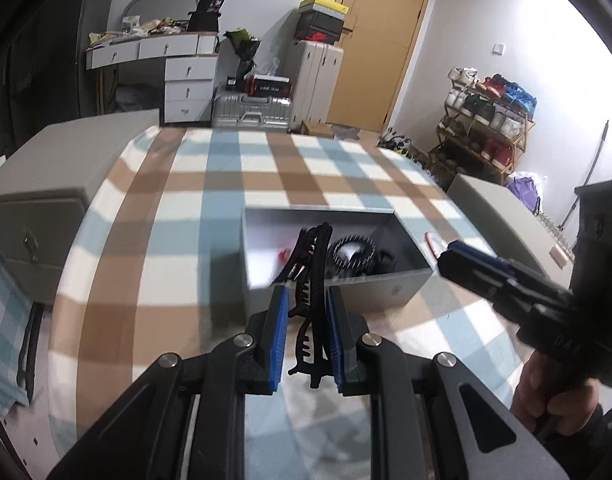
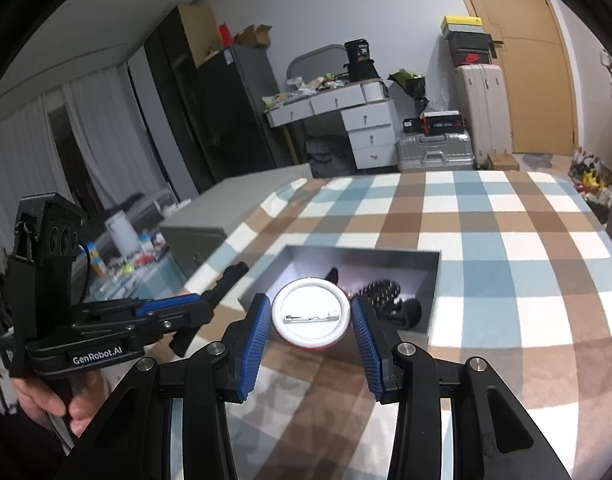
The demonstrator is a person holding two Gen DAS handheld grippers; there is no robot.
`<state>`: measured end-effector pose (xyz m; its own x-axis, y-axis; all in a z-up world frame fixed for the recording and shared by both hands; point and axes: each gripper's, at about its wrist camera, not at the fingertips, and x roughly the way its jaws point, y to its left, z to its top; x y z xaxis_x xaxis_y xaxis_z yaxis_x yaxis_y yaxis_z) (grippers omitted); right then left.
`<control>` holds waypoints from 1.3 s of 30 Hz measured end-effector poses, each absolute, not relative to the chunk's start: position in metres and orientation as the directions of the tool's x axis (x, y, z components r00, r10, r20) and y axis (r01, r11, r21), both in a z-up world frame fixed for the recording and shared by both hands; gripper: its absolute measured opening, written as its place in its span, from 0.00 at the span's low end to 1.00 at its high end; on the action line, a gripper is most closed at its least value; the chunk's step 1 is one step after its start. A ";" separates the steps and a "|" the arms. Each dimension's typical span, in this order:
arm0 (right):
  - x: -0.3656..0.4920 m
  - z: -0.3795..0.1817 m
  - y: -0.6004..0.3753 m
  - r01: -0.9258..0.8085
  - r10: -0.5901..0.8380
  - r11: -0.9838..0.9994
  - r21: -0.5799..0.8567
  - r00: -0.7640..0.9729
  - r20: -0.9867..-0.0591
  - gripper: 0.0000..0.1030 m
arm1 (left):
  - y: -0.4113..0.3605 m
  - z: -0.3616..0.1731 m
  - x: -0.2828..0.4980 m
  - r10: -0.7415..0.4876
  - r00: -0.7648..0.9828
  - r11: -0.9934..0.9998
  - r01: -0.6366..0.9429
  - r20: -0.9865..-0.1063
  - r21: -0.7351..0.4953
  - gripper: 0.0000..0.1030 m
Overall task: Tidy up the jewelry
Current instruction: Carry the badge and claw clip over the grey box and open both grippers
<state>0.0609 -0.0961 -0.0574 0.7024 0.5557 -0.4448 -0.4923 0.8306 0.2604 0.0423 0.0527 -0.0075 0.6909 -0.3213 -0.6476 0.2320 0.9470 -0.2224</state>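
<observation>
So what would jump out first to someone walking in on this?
Probably the two claws held over the checked cloth. The right claw pinches a round white pin badge, its clasp side showing, and the left claw grips a black hair clip. Just beyond both sits an open grey box with more dark hair accessories inside.

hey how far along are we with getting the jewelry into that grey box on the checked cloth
Partly done. The grey box already holds a black toothed hair claw and other dark pieces. In hand: the left gripper grips a long black hair clip; the right gripper grips a round pin badge. Both are outside the box, not yet placed.
</observation>
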 end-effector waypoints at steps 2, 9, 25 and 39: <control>0.066 -0.056 -0.097 -0.495 0.562 0.827 0.267 0.702 -0.438 0.40 | 0.050 -0.006 0.050 -0.326 0.693 0.945 0.238 -0.643 -0.223 0.13; 0.089 -0.050 -0.102 -0.503 0.579 0.816 0.287 0.703 -0.414 0.40 | 0.042 -0.002 0.077 -0.330 0.701 0.944 0.242 -0.632 -0.224 0.13; 0.128 -0.062 -0.104 -0.485 0.567 0.824 0.295 0.700 -0.434 0.40 | 0.025 -0.011 0.108 -0.359 0.687 0.933 0.254 -0.632 -0.254 0.13; 0.143 -0.075 -0.101 -0.474 0.551 0.834 0.283 0.679 -0.486 0.40 | 0.020 -0.020 0.113 -0.375 0.655 0.927 0.265 -0.656 -0.266 0.13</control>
<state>0.1430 -0.1012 -0.0748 0.6786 0.5507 -0.4860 -0.4737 0.8338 0.2834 0.1127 0.0197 -0.0196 0.6549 -0.3751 -0.6560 0.2650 0.9270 -0.2655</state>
